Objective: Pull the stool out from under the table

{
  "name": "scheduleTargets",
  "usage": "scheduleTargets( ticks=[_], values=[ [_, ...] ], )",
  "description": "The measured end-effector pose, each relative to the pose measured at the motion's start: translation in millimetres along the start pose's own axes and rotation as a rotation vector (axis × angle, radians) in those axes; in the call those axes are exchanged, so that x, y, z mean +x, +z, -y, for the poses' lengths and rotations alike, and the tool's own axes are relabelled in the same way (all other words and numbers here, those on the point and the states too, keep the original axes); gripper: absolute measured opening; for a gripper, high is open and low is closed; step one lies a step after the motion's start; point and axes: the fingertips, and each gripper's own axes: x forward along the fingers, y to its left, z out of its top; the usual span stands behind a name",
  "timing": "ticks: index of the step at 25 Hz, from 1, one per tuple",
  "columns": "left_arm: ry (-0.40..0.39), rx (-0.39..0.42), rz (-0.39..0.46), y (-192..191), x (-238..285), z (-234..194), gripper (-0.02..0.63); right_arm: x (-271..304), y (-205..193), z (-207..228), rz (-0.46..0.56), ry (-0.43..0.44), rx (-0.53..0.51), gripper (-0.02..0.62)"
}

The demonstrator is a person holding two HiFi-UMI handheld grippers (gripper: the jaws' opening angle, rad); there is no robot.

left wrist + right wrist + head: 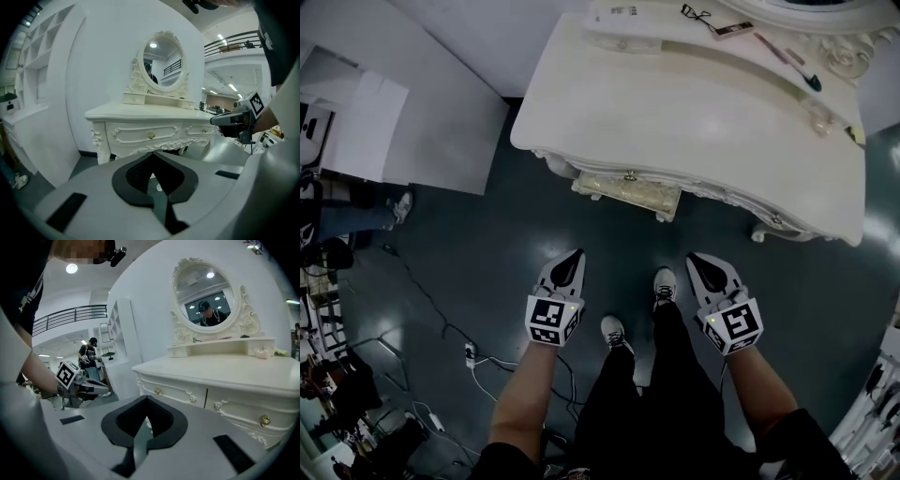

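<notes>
Left gripper (152, 161), closed, faces carved, seemingly wooden table (140, 114).

1. Nothing you can see here reads as a word, a number or a brand.
2. The cube (553, 320) on your left gripper (574, 255) carries a black-and-white square marker: a block pattern, not letters. The other cube (733, 327), on your right gripper (695, 257), bears the same kind.
3. A white item (622, 13) at the back of the table (675, 103) has dark print, too small to read.
4. Your black shirt (26, 296) shows white print, too blurred to read.
</notes>
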Motion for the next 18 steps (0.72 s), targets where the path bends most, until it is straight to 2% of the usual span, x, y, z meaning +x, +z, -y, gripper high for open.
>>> scheduleTargets(
  ticks=[6, 8, 10, 15, 18],
  values=[
    [0.043, -0.041, 0.017, -54.0, 51.7, -46.4, -0.003, 53.6, -54.8, 16.4, 0.002, 0.006, -0.038, 0.031],
    [0.045, -0.041, 0.013, -80.5, 72.0, -62.4, 0.008, 70.4, -79.7, 22.3, -0.008, 0.005, -0.040, 0.113],
    [0.049, -0.042, 0.010, -108.3, 94.7, -76.9, 0.008, 84.4, -105.7, 30.4, -0.020, 0.000, -0.046, 0.129],
    [0.059, -0.058, -0.007, -182.9, 151.1, -111.5, 0.109, 114.6, -172.8, 47.3, -0.046, -0.007, -0.102, 0.159],
    [0.065, -0.027, -0.016, -220.1, 181.1, -129.4, 0.157, 132.9, -214.6, 61.3, -0.059, -0.020, -0.132, 0.186]
  ],
)
